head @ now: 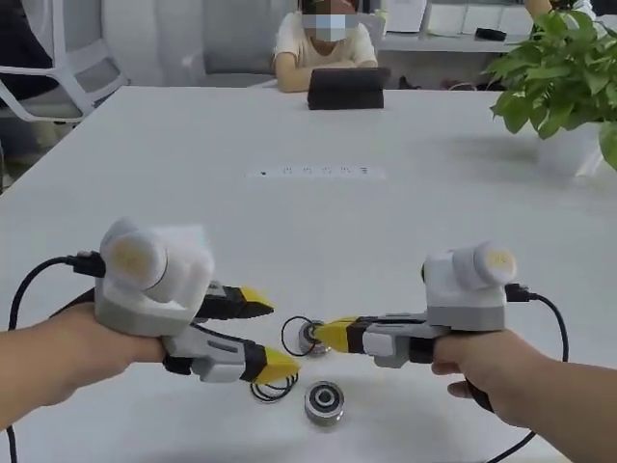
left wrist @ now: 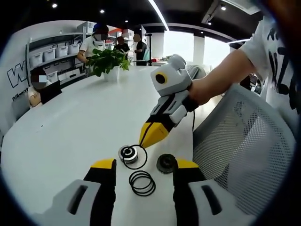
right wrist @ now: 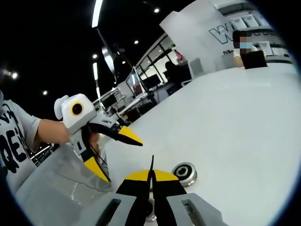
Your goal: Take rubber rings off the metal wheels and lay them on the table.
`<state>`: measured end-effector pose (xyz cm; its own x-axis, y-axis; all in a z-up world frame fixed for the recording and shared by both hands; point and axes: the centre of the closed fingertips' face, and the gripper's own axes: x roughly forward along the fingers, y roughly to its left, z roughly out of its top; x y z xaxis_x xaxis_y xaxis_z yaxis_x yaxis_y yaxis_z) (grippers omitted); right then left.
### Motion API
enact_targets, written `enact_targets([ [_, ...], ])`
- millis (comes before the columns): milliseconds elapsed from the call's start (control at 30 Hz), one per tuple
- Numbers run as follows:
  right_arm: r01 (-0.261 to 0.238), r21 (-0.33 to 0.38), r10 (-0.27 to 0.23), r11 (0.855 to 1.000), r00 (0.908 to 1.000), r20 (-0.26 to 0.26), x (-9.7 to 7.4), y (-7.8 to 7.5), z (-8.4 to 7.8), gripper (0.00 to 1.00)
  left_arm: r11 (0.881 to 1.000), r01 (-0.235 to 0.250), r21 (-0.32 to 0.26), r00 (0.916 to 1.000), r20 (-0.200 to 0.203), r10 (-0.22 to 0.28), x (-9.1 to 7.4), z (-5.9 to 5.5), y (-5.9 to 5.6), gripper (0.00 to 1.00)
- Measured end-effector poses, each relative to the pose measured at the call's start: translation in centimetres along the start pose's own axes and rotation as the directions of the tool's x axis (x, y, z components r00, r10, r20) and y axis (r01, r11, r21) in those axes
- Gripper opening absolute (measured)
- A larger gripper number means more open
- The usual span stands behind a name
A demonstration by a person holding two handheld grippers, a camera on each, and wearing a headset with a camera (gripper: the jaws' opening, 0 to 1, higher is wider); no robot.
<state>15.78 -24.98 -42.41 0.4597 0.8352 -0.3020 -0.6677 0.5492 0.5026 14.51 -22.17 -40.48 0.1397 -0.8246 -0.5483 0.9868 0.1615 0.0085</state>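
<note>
Right gripper (right wrist: pixel 151 181) pinched on rubber ring (left wrist: pixel 146 157); wheel (left wrist: pixel 127 153) half hidden beneath tip; left gripper (left wrist: pixel 146 165) gaping wide; broad table (head: pixel 289 222) stretches ahead.

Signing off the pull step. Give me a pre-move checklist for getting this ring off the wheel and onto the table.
1. Grip: the right gripper is shut on the ring: ok.
2. Ring free of the wheel: not ok, its loop lies around the wheel.
3. Spare hand: the left gripper has open jaws and holds nothing: ok.
4. Wheel held down: not ok, nothing grips it.
5. Place to lay it: the table has room beside the pile of rings: ok.
6. Rings left on the second wheel: cannot tell.
</note>
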Motion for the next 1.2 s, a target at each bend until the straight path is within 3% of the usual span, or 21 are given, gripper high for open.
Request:
enact_targets([
  [500, -0.041, 0.008, 0.041, 0.999, 0.9963, -0.076, 1.4, 0.5, -1.3, 0.0, 1.0, 0.001, -0.014, 1.0, -0.003, -0.001, -1.3, -0.5, -0.3, 0.51],
  [733, -0.052, 0.038, 0.056, 0.998, 0.9922, -0.112, 1.9, 0.3, -2.1, 0.0, 1.0, -0.001, -0.023, 0.9999, -0.012, 0.001, -1.9, -1.3, -0.2, 0.53],
  [1200, -0.039, 0.039, 0.045, 0.998, 0.9849, -0.167, 2.4, -0.2, -3.2, 0.0, 0.999, -0.021, -0.045, 0.9997, -0.01, 0.02, -2.6, -1.8, 0.2, 0.53],
])
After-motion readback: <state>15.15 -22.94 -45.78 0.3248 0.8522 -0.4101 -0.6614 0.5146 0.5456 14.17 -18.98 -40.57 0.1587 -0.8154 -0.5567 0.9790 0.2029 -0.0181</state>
